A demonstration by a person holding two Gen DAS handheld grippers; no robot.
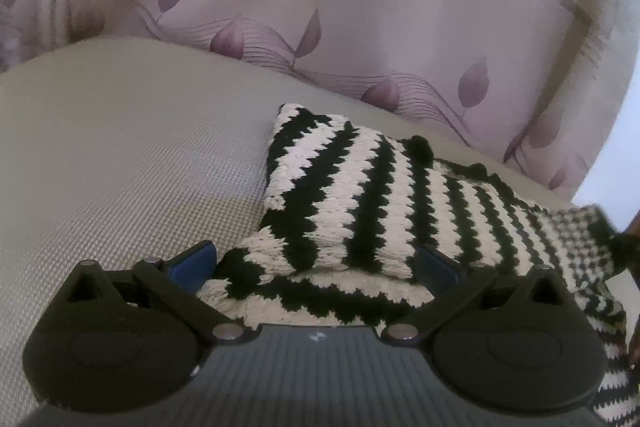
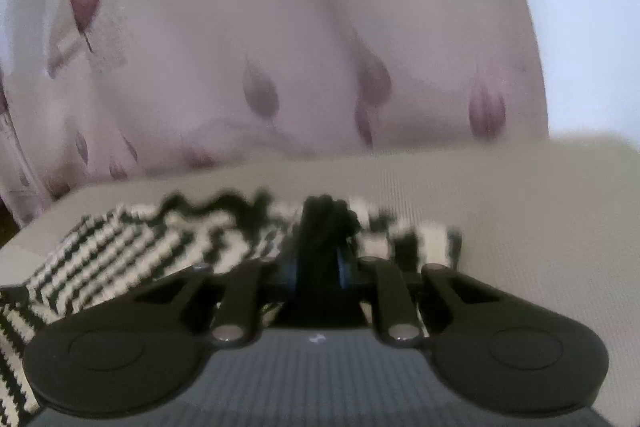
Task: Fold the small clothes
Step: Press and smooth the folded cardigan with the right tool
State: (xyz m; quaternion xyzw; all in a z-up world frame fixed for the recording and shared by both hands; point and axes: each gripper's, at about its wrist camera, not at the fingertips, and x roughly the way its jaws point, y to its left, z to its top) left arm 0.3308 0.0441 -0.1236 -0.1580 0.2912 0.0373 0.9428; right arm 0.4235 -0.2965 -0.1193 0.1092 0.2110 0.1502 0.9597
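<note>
A black-and-white zigzag knit garment (image 1: 360,195) lies on a beige woven surface (image 1: 120,167), partly folded over itself. My left gripper (image 1: 316,263) is open, its blue-padded fingers spread on either side of the garment's near folded edge, not pinching it. In the right wrist view the same knit (image 2: 120,251) spreads to the left, and my right gripper (image 2: 318,267) is shut on a bunched black edge of the garment (image 2: 320,223). The view is blurred.
A pale lilac curtain with purple leaf print (image 1: 320,7) hangs right behind the beige surface; it also fills the back of the right wrist view (image 2: 280,47). A white wall (image 2: 580,7) shows at the far right.
</note>
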